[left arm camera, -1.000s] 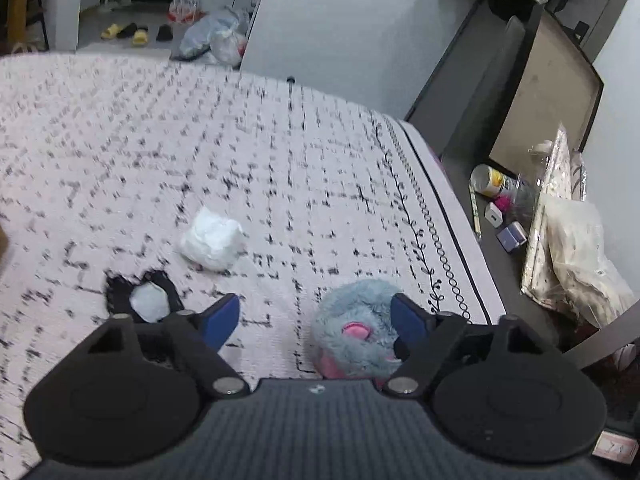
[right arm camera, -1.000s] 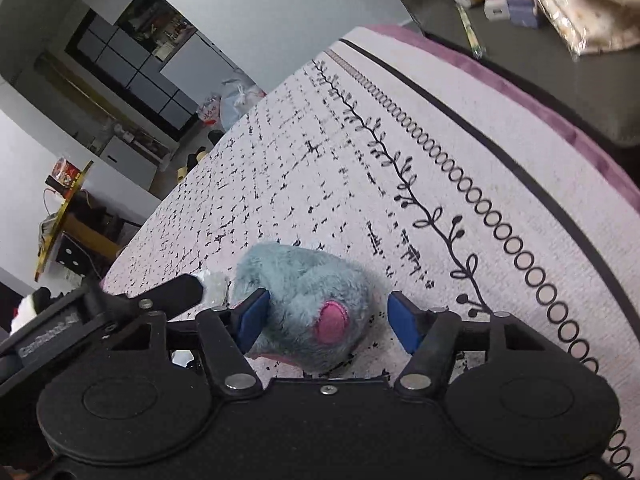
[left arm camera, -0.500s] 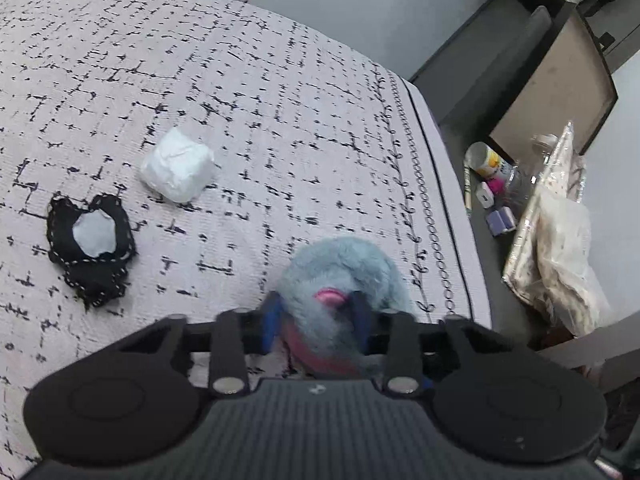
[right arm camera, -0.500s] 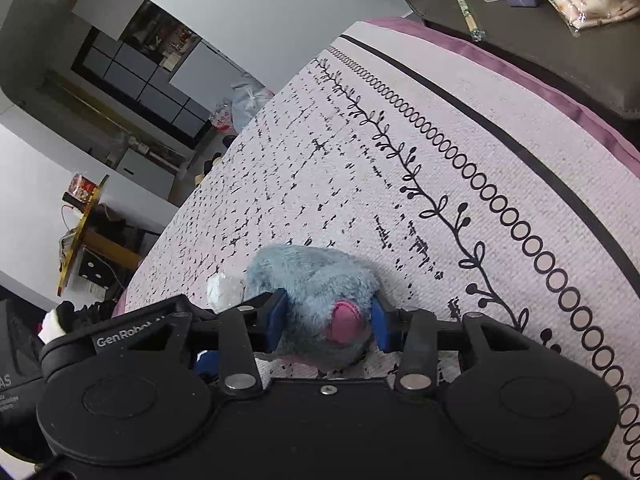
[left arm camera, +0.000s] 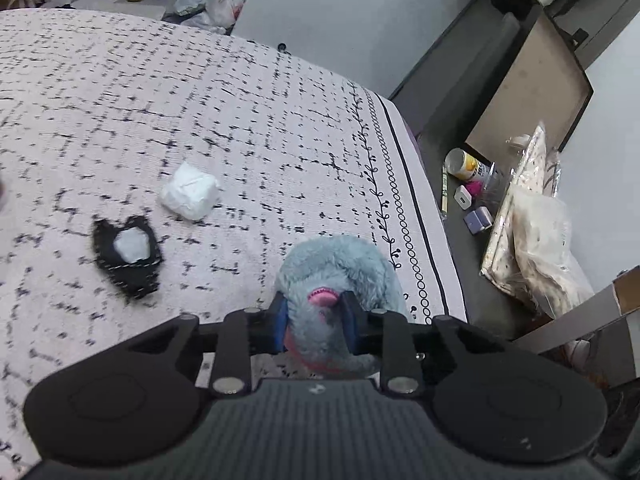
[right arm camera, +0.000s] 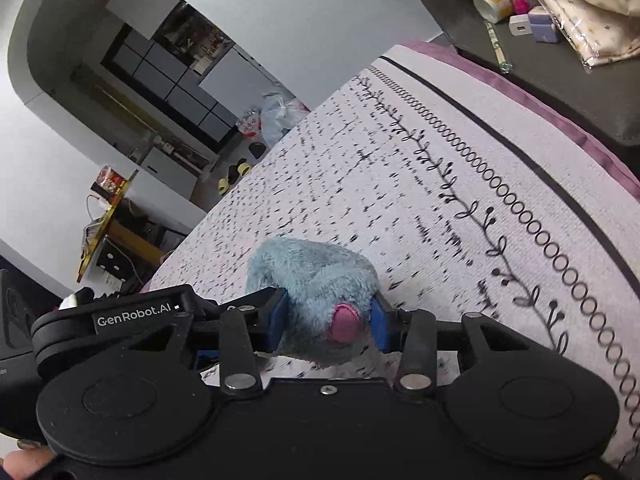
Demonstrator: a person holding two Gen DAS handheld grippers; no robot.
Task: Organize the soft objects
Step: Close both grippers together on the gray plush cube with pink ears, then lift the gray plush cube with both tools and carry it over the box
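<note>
Both the left gripper [left arm camera: 313, 322] and right gripper [right arm camera: 329, 322] clamp the plush [left arm camera: 340, 276], which sits between each pair of fingers near the bed [left arm camera: 200, 92] edge. Neither arm is nearer. Its bulk extends forward, away from the fingers.

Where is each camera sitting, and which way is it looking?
Left wrist view: sits on the left gripper, looking down along its blue fingers across the patterned bedspread at the white bundle and black pouch; its fingers squeeze the blue plush toy.
Right wrist view: sits on the right gripper, looking along the bedspread toward a far doorway; its fingers squeeze the plush toy, and the left gripper shows beside it, bottom left.
Both views share the plush toy, the bedspread and the yellow can.
</note>
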